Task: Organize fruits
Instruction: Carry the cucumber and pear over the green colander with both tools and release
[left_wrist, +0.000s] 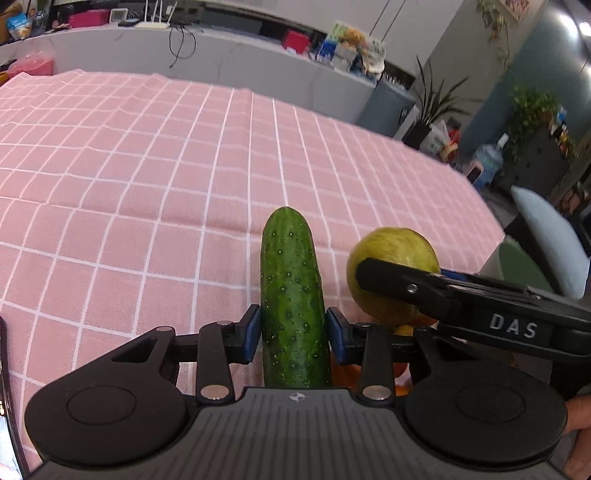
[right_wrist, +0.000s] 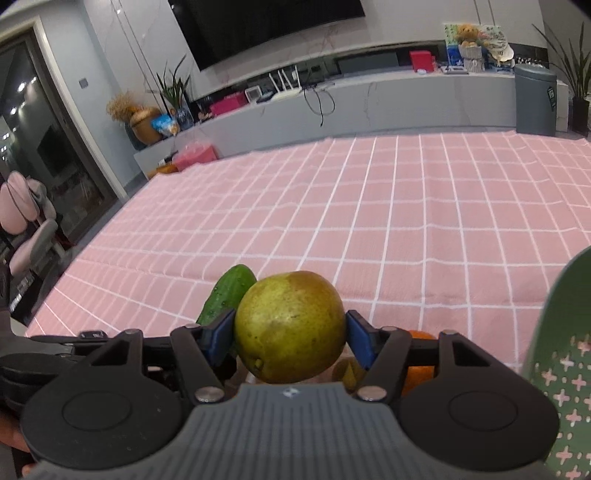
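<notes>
My left gripper (left_wrist: 293, 332) is shut on a dark green cucumber (left_wrist: 291, 288) that points forward between the blue pads, above the pink checked tablecloth (left_wrist: 147, 184). My right gripper (right_wrist: 291, 336) is shut on a yellow-green pear (right_wrist: 291, 328). The two grippers are side by side: the pear (left_wrist: 391, 254) and the right gripper's finger show at the right of the left wrist view, and the cucumber tip (right_wrist: 229, 295) shows left of the pear in the right wrist view. An orange fruit (right_wrist: 419, 365) lies partly hidden below the right gripper.
A green plate or bowl with pink crosses (right_wrist: 561, 369) stands at the right edge. A grey counter (right_wrist: 369, 103) with clutter runs behind the table. A grey bin (right_wrist: 535, 99) and a chair (left_wrist: 546, 243) stand beyond the table's edges.
</notes>
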